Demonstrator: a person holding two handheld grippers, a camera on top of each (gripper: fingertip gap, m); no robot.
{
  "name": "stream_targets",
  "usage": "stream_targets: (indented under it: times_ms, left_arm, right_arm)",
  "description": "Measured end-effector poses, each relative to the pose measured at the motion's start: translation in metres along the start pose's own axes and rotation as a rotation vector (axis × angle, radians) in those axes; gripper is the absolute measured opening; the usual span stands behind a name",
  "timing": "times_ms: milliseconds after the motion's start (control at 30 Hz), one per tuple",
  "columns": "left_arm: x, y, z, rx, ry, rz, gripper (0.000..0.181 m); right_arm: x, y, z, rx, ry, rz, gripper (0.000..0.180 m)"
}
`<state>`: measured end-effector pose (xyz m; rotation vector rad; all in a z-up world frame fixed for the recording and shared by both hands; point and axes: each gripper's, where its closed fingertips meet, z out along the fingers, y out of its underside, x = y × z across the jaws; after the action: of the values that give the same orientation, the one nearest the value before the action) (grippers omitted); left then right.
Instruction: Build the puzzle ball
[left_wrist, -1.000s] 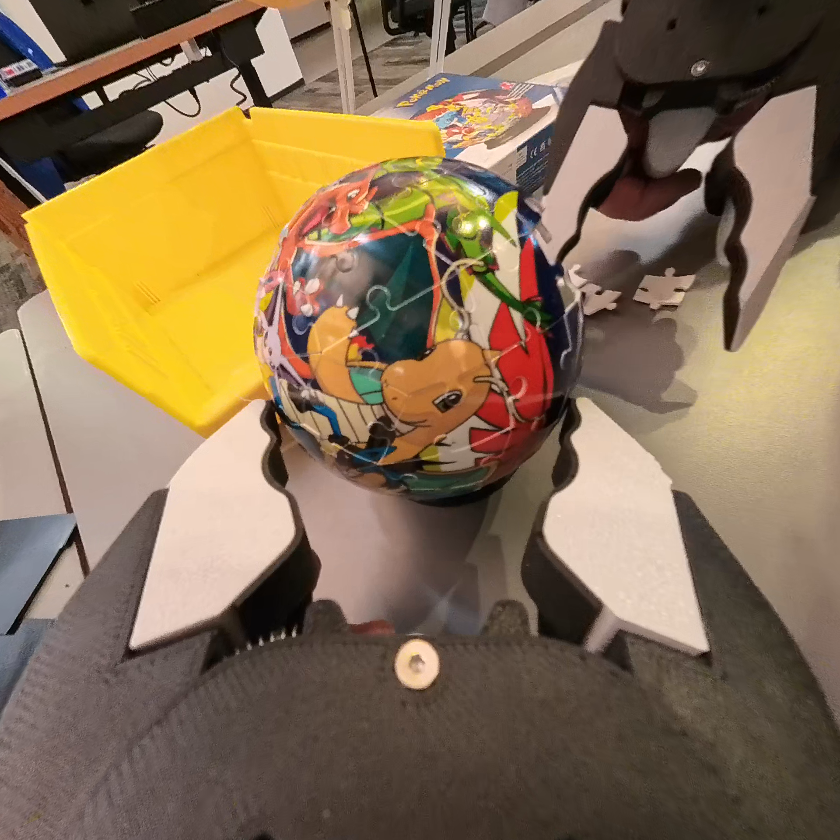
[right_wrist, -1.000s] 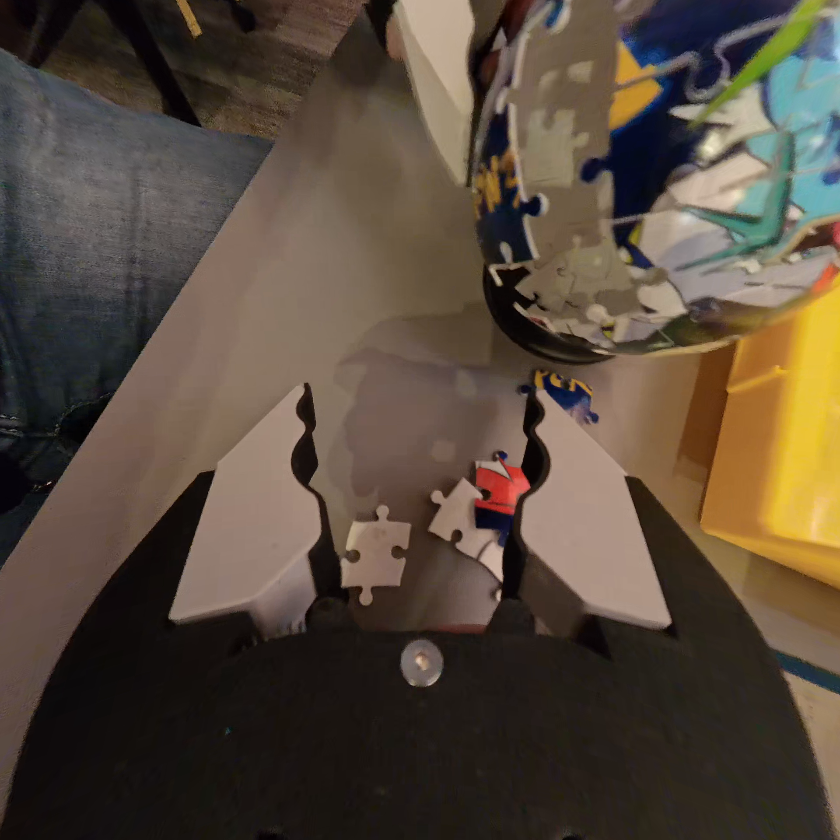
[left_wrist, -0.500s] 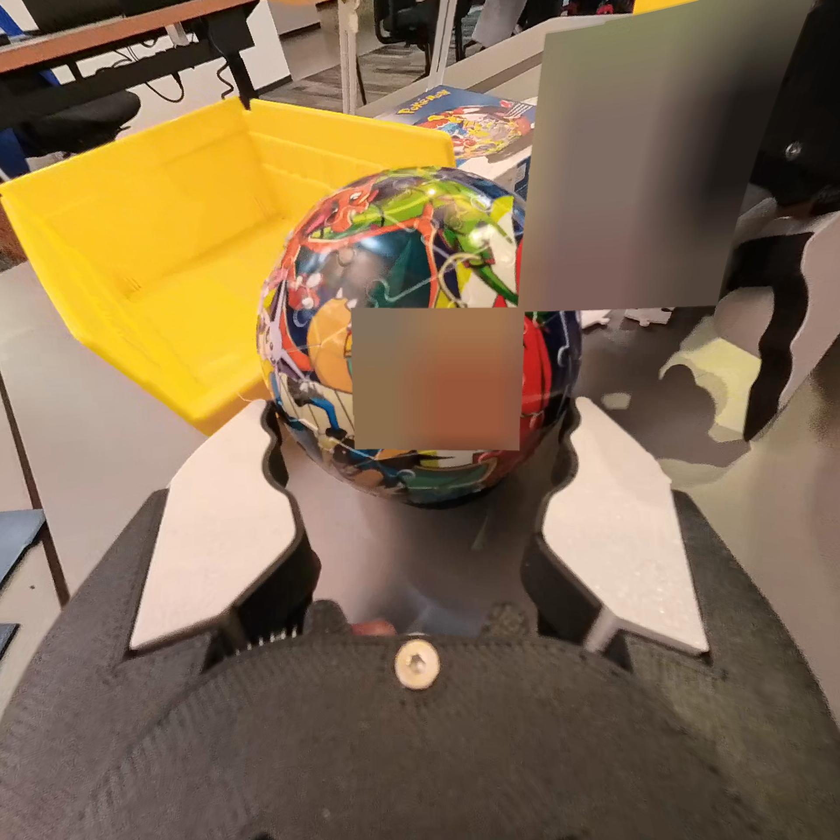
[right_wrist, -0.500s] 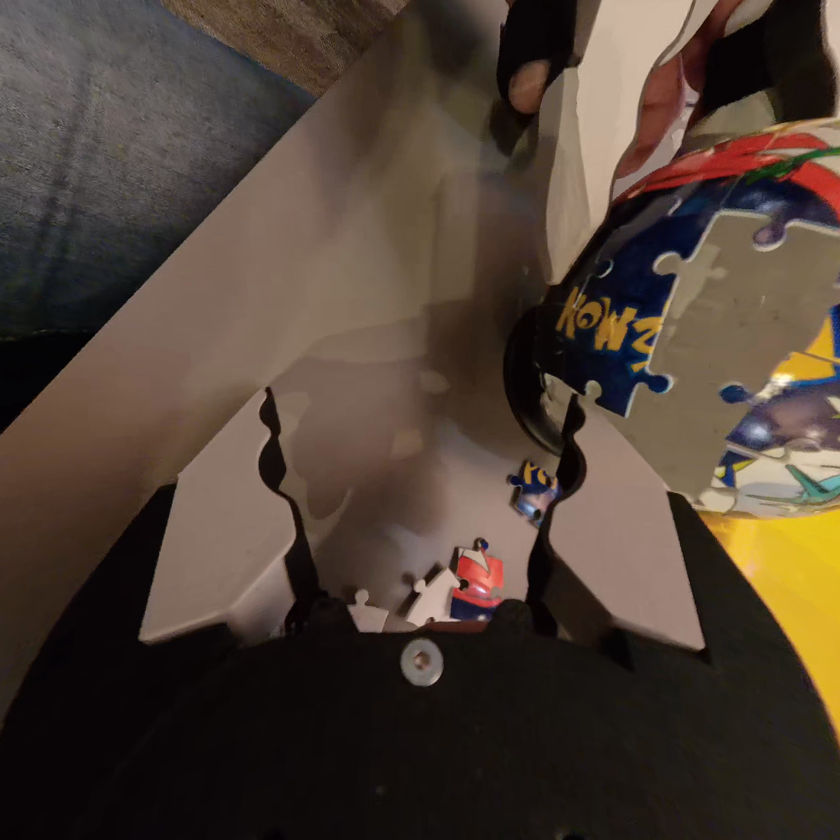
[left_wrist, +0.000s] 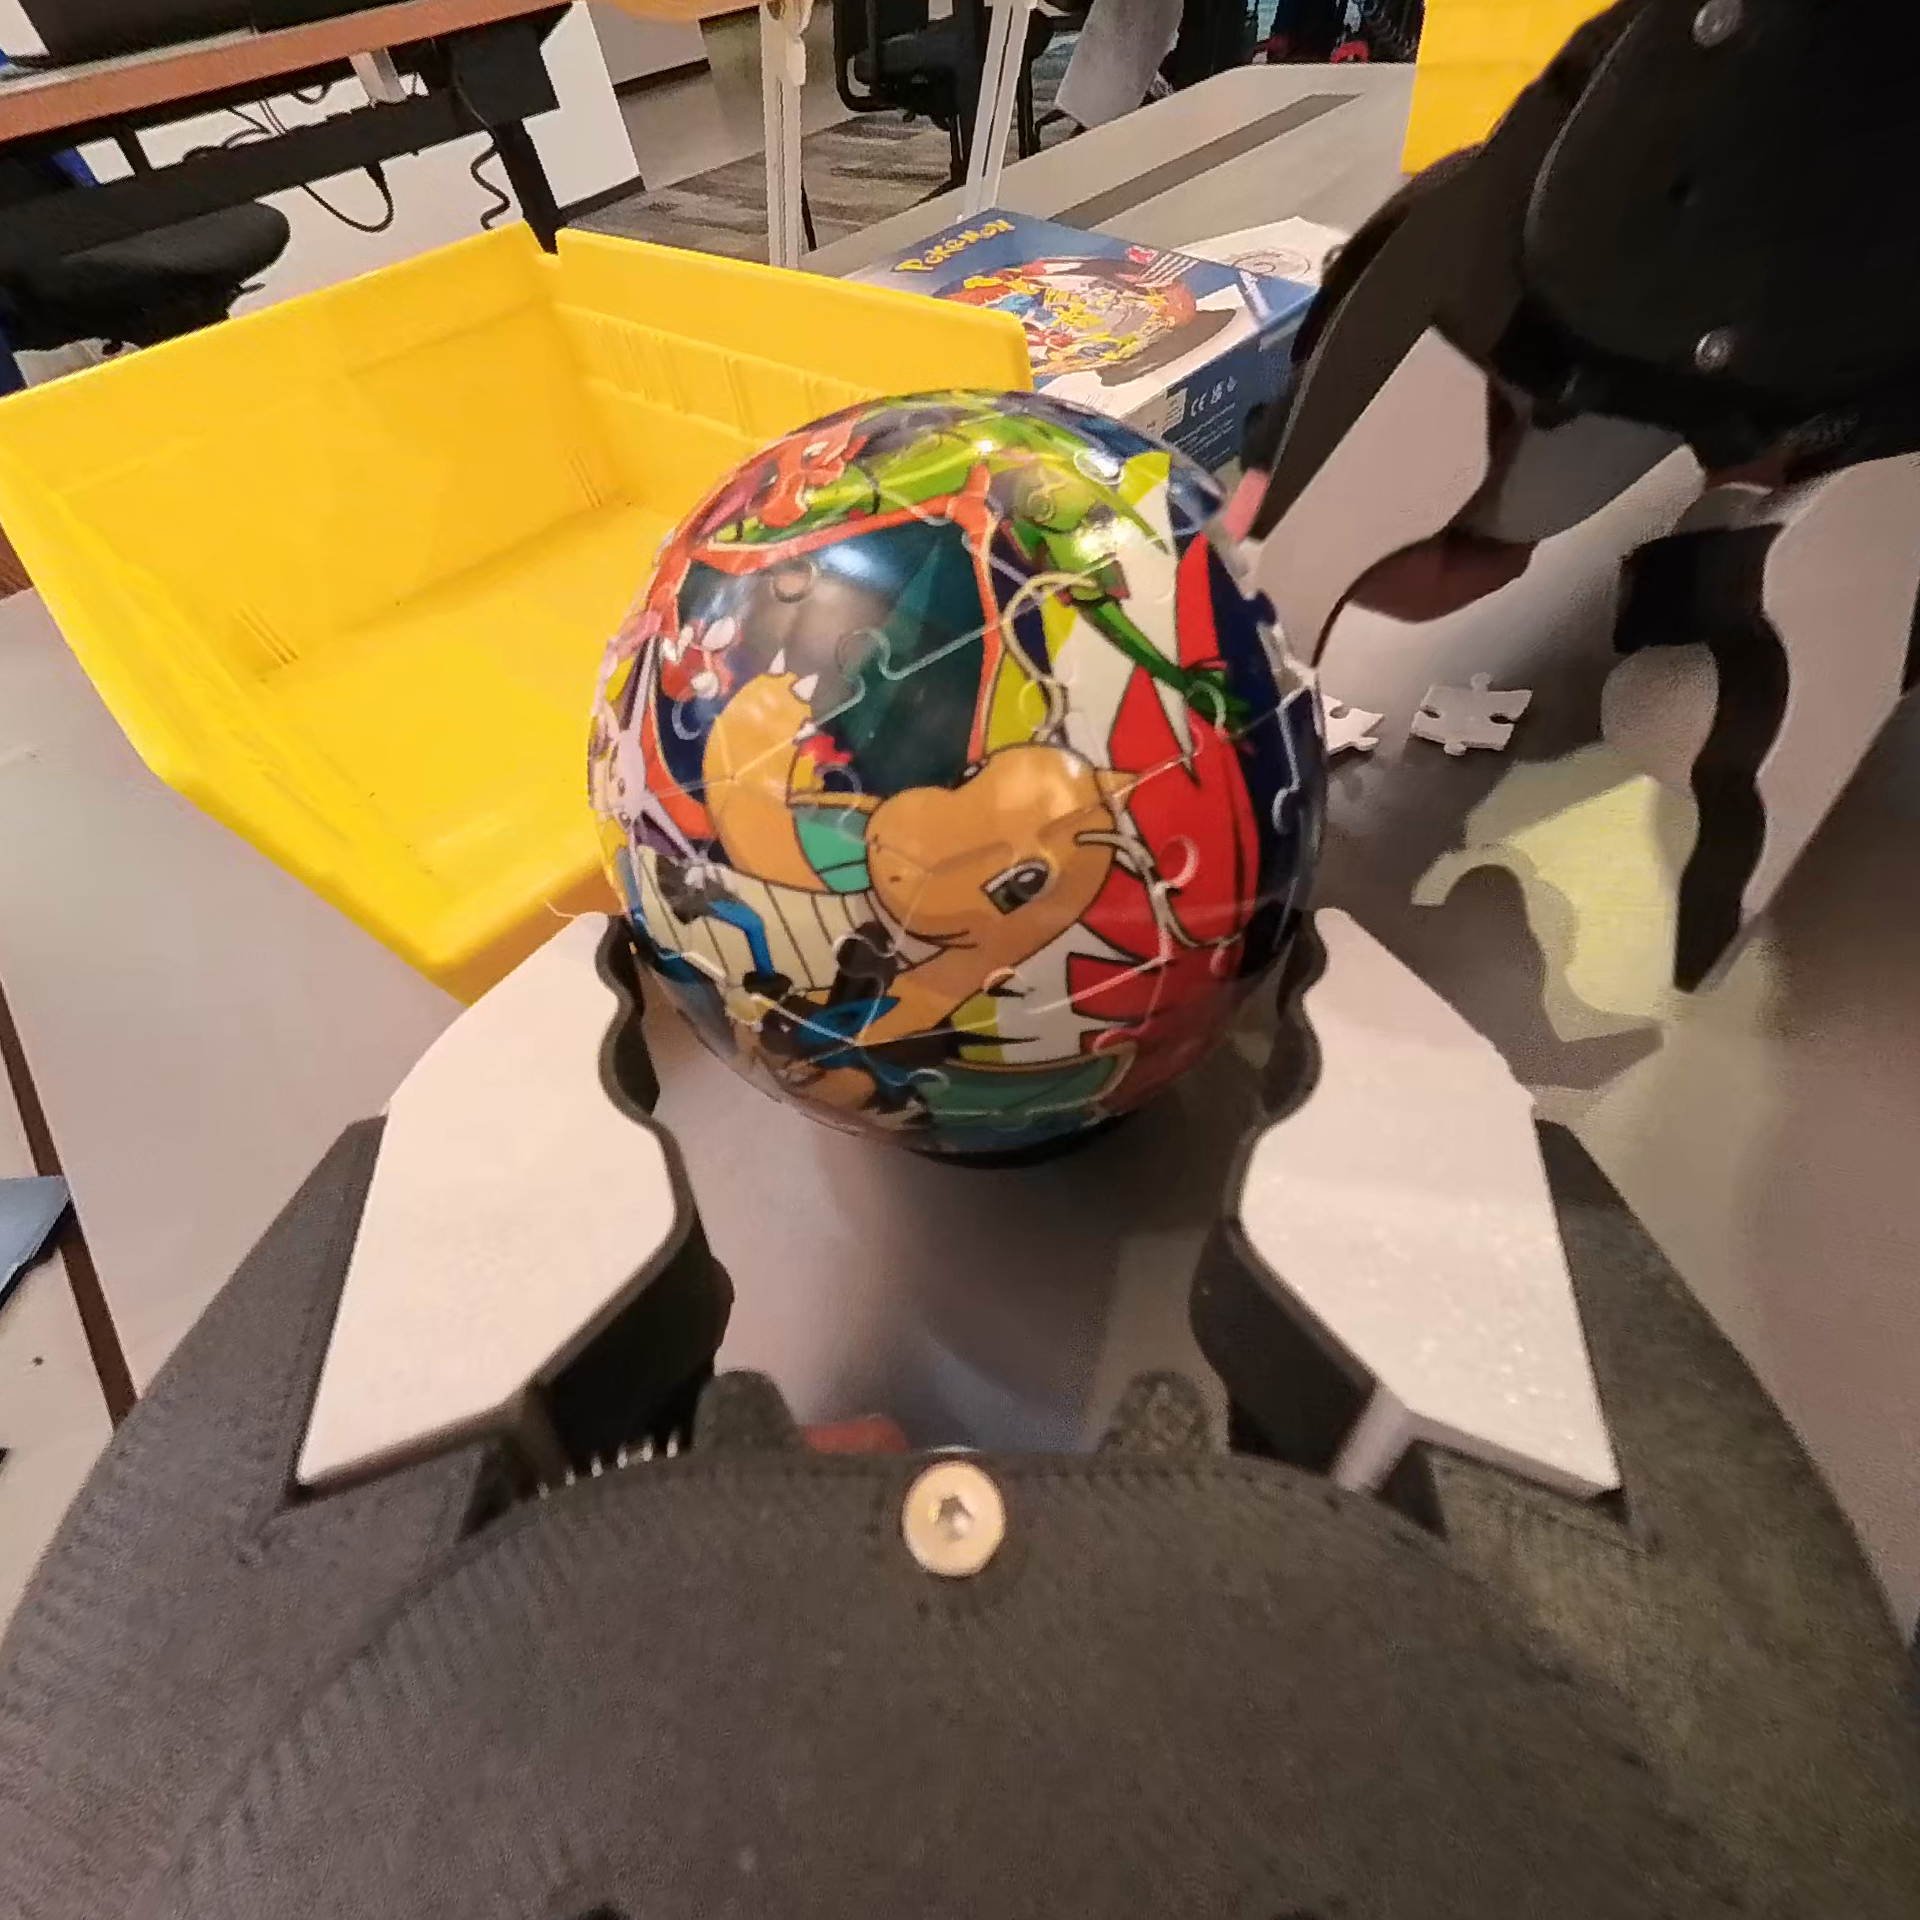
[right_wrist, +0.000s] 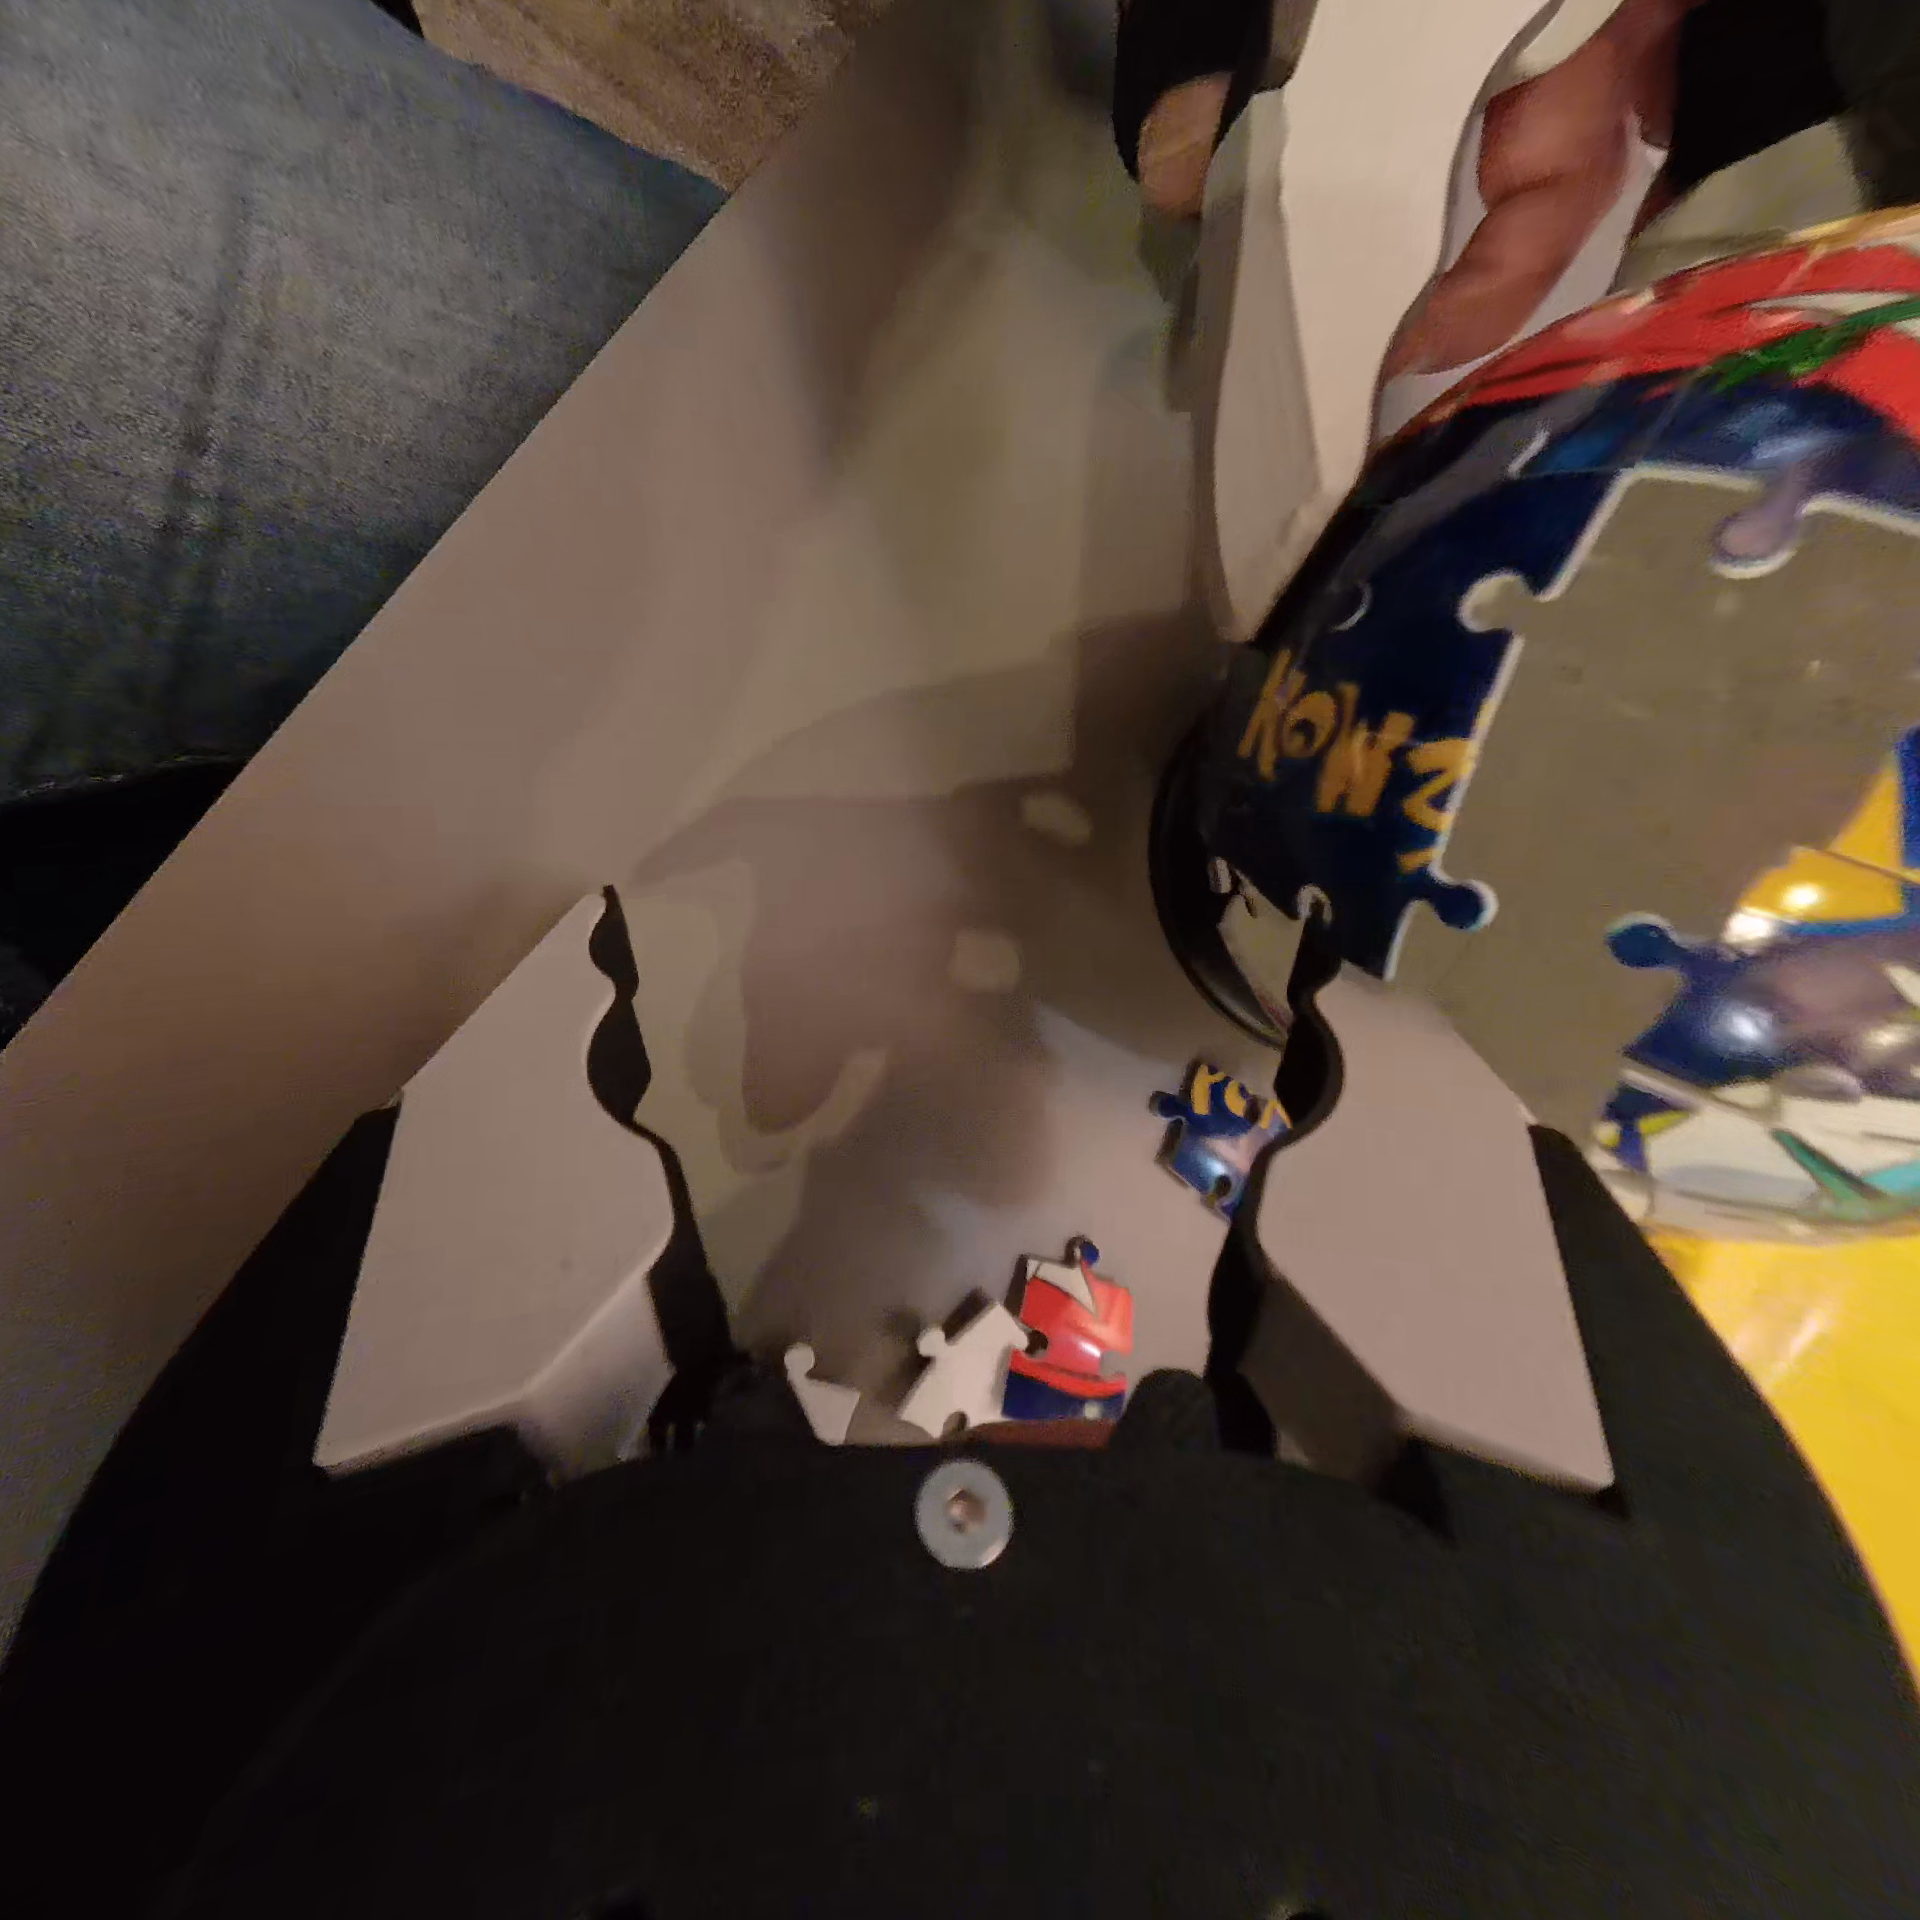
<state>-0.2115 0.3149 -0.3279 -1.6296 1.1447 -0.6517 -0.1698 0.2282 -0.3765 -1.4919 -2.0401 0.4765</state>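
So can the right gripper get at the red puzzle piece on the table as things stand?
Probably yes. The right gripper is open and the red puzzle piece lies flat on the table between its fingers, near their base. A white piece touches it and may come along.

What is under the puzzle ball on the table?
The puzzle ball sits on a black ring stand; only the stand's edge shows. How the ball's underside meets it is hidden.

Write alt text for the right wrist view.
The open right gripper hangs over a pale table above four loose puzzle pieces: blue, red and two white-backed. At right, the puzzle ball on its black stand shows a gap of missing pieces, a yellow bin beyond.
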Motion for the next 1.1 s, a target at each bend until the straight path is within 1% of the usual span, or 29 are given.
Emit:
stream_targets:
  times_ms: [133,233,333,467,600,667,767,867,967,1033,1100]
  left_arm:
    - [0.001,0.000,0.000,0.000,0.000,0.006,0.115]
    - [0.000,0.000,-0.001,0.005,0.005,0.001,0.115]
    - [-0.001,-0.001,-0.001,0.010,0.009,-0.004,0.114]
    - [-0.002,-0.002,-0.002,0.022,0.024,-0.023,0.114]
    - [-0.002,-0.003,-0.006,0.035,0.029,0.008,0.127]
    - [-0.003,-0.005,-0.008,0.031,0.037,0.049,0.135]
    - [-0.008,-0.006,-0.008,0.002,0.064,0.111,0.146]
    - [-0.005,-0.007,0.000,0.011,0.151,0.137,0.146]
    - [0.005,0.007,0.013,-0.052,0.230,0.181,0.146]
    - [0.005,0.009,0.021,-0.063,0.235,0.185,0.146]
    - [0.003,0.002,0.024,-0.028,0.226,0.187,0.138]
  right_arm:
    - [0.001,-0.002,0.005,-0.009,-0.012,-0.008,0.122]
    - [0.000,-0.005,0.007,0.003,-0.048,0.026,0.118]
    - [0.002,0.000,0.009,-0.031,-0.045,0.017,0.117]
    - [0.005,0.000,0.006,-0.035,-0.018,0.008,0.114]
    - [0.007,0.003,-0.002,-0.024,0.008,0.011,0.114]
    - [0.004,0.004,-0.007,-0.009,-0.003,0.038,0.111]
    - [-0.003,0.006,-0.013,0.012,-0.020,0.062,0.112]
    - [-0.012,0.004,-0.019,0.051,-0.058,0.086,0.108]
    - [-0.018,0.002,-0.024,0.100,-0.091,0.113,0.108]
    - [-0.022,0.002,-0.027,0.123,-0.114,0.127,0.107]
    - [-0.023,0.004,-0.030,0.144,-0.127,0.144,0.106]
